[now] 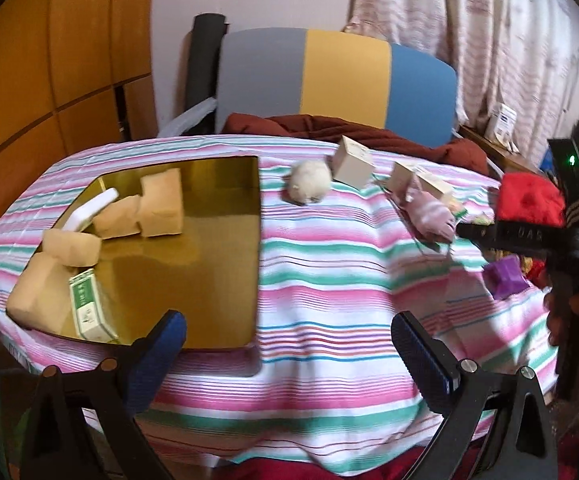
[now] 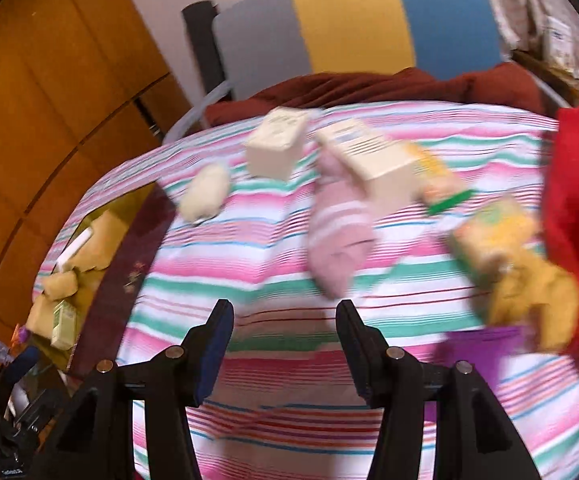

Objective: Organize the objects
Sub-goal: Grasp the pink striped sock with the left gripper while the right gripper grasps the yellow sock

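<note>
Both tongs – left tongs (image 1: 289, 344), right tongs (image 2: 285, 344) – are hanging released and empty, probably lining up on the pink striped sock (image 2: 337, 240).

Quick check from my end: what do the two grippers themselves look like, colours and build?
Both match: black plastic frames with angled struts and silver round bolt heads, each jaw lined with a ribbed blue pad. The left gripper and right gripper share that build. In the left view, the right unit's black body carries a green light and a black cable.
</note>
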A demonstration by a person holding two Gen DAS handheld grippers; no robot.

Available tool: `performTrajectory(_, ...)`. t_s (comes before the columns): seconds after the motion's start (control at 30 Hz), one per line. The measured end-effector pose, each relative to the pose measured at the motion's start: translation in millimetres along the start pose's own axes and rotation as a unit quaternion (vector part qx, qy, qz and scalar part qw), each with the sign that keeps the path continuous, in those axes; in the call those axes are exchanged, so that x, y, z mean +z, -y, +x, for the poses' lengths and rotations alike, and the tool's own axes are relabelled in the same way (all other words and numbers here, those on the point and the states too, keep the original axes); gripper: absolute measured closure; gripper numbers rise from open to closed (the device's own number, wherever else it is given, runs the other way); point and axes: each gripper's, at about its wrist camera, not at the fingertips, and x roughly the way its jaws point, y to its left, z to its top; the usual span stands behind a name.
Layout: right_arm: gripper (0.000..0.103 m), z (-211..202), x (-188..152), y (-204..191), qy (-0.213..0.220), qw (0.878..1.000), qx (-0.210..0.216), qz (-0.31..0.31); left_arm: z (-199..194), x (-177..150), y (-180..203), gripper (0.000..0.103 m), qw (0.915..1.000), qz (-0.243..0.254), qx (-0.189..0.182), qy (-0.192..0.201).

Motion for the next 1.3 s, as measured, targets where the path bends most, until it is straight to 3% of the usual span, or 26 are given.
performTrajectory(0.13,0.048,-21.5,3.0,35.4,0.026,0.998,-0.044,0.029,3.8,-3.7,12.9,0.0,0.9998,0.011,-0.011,-0.011)
performTrajectory(0.23,0.043,-34.7,8.7,62.4,0.044,0.993,-0.107,0.036,6.1,-5.2,19.0,0.0,0.9996,0.013,-0.017,-0.017)
performTrajectory(0.37,0.036,-35.1,18.4,94.1,0.032,0.988,-0.148,0.041,10.7,-4.3,22.3,0.0,0.9995,0.013,-0.018,-0.024)
performTrajectory(0.57,0.035,-10.6,17.3,120.0,-0.014,0.991,-0.122,0.06,18.7,-4.8,23.6,0.0,0.9991,0.008,-0.016,-0.038)
performTrajectory(0.7,0.035,5.5,11.8,119.1,-0.044,0.989,-0.137,0.041,20.7,-4.4,27.3,0.0,0.9992,0.015,-0.006,-0.037)
performTrajectory(0.77,0.038,4.3,11.5,116.7,-0.038,0.99,-0.134,0.031,21.9,-2.7,29.7,0.0,0.9992,0.012,-0.01,-0.037)
performTrajectory(0.97,0.059,-3.2,11.8,120.2,-0.028,0.991,-0.12,0.041,31.9,10.5,49.6,0.0,0.9989,0.024,-0.021,-0.034)
performTrajectory(1.07,0.06,-7.3,13.9,120.7,-0.019,0.993,-0.105,0.05,48.4,20.7,61.4,0.0,0.9981,0.034,-0.027,-0.044)
performTrajectory(1.3,0.06,-13.8,17.7,118.6,-0.004,0.995,-0.08,0.058,93.5,52.2,84.0,0.0,0.9949,0.0,-0.062,-0.08)
